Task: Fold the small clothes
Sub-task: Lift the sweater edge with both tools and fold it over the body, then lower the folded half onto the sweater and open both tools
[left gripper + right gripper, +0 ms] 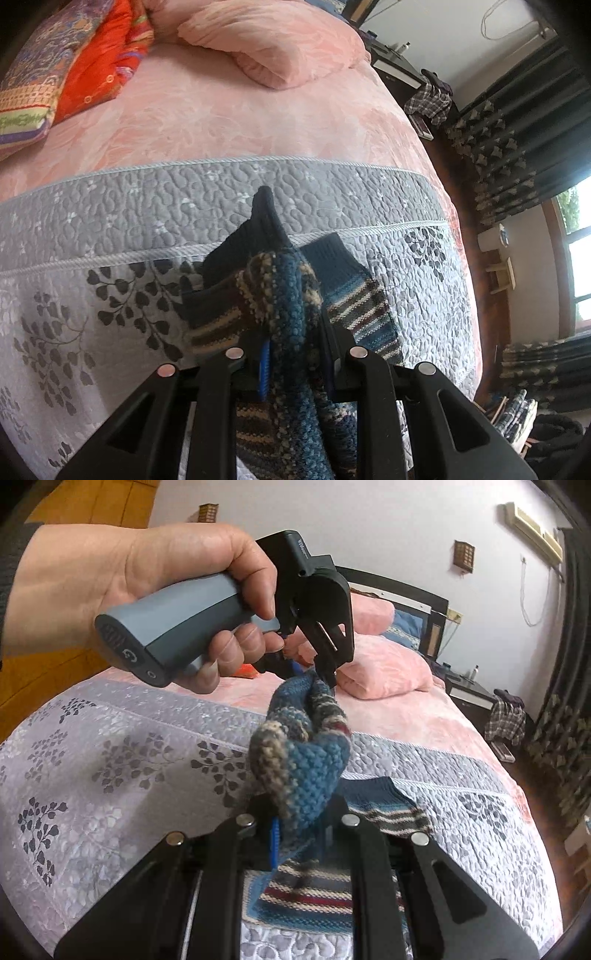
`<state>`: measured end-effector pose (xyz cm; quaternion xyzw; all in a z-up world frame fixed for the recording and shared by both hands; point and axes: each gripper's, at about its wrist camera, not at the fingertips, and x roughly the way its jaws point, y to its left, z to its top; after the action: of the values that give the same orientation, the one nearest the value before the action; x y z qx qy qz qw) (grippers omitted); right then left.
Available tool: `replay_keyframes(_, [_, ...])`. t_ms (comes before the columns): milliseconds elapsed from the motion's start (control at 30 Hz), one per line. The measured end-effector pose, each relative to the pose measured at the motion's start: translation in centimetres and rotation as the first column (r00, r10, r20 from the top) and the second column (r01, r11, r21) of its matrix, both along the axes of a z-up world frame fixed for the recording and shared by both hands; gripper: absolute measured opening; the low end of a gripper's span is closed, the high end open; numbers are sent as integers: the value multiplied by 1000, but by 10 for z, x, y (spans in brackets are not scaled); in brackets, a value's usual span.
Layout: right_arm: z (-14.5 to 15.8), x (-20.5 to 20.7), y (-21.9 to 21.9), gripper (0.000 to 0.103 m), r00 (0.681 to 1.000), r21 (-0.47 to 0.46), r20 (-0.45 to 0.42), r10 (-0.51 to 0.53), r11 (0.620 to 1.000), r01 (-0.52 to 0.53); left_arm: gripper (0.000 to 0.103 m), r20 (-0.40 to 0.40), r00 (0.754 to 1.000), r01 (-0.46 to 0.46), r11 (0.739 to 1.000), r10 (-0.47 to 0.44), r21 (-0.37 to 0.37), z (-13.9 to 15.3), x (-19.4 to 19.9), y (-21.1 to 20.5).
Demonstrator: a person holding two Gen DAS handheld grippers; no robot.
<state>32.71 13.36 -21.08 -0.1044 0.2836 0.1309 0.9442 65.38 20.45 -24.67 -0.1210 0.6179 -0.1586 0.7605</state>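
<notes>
Both grippers pinch one striped sock [299, 760], lifted over the bed [110, 738]. From the right gripper [301, 834], it runs toward 12 o'clock to the left gripper [327, 675]. A second sock [391, 812] lies flat at 2 o'clock.

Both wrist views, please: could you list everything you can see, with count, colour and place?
Striped sock: one held up, blue, tan and maroon, pinched at both ends.
Second sock: one, same stripes with a navy cuff, flat on the bedspread.
Bedspread: one, grey and lilac with dark leaf prints, at the foot of the bed.
Pink pillows: two, at the head of the bed.
Folded quilts: red and patterned, far left corner.
Plaid garment: one, beside the bed.
Curtains: dark, by the window.
Left gripper: black, closed on the striped sock.
Hand: holding its grey handle.
Right gripper: black, closed on the striped sock.
</notes>
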Motion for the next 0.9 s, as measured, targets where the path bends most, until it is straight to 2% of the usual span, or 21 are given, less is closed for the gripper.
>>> replay_keyframes(367, [-20,9,-48,12,996,54,-46,-77,995,80,21,-19,999,45,998,-44,33,-23,8,-60])
replay_keyframes(900, [-54,21,-116,12,973,137,-134,-189,969,207,21,-50,993,111,991,-108,70,-61,20,-140])
